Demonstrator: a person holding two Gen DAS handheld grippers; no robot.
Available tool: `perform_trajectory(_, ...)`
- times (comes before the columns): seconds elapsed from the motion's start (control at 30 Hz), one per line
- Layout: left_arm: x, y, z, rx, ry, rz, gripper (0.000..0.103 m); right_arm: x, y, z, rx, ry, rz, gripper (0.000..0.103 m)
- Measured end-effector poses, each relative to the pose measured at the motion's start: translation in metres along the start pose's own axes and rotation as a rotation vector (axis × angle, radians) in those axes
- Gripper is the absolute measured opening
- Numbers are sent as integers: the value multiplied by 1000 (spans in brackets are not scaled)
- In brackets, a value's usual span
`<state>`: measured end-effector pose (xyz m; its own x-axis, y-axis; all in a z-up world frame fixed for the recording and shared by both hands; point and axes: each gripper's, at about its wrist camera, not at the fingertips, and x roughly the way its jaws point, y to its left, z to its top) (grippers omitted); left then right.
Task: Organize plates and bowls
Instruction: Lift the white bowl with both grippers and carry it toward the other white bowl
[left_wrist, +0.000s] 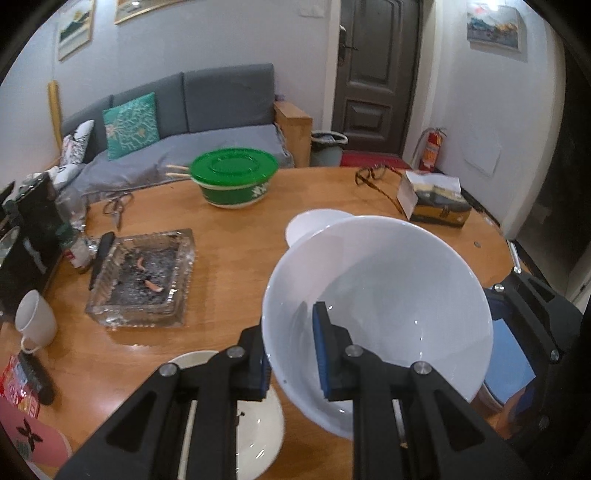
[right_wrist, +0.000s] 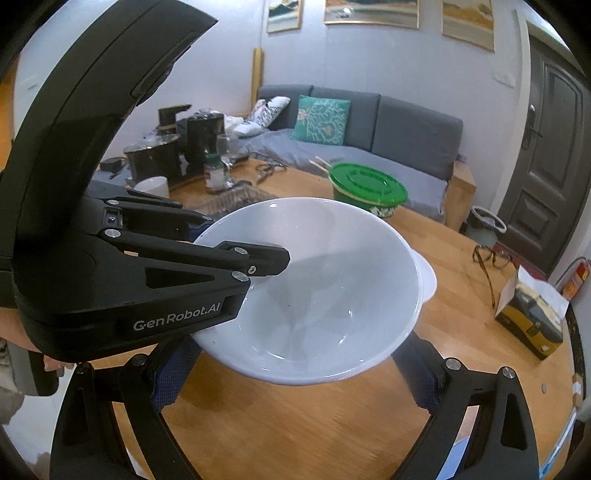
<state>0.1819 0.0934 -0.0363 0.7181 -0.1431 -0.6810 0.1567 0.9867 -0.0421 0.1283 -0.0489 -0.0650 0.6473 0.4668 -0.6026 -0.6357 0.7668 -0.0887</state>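
On my far left a white mug lies on its side on the wooden counter, with a glass ashtray full of ash just beyond it. A cream plate sits on the counter under my left hand-held gripper. That gripper is nearly closed, pinching the near rim of the large white bowl: one blue pad inside the wall, the other outside. The bowl is tilted and clear of the counter, and behind it a white plate lies flat. Farther back stands a green-lidded bowl. To the right, my right hand-held gripper is spread wide under the white bowl's near edge, one finger at each side; I cannot tell whether its pads press the bowl. Glasses and a tissue box lie far right.
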Motion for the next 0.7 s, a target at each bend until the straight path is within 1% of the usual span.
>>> perform_trajectory(0.13,-14,6,-6,-19,-38,39,16,-4,10,3,-20,-17,14,94)
perform_trajectory(0.43,-31,26,-23,-79,-73,110,16,3,33,9,-63,-30,64,94)
perform_trajectory(0.53,-33,32,-29,-97,-73,130,16,6,41,8,-76,-30,79,94)
perform_trajectory(0.7,-31,47,-37,-133,-55,138,16,17,51,8,-77,-18,114,94)
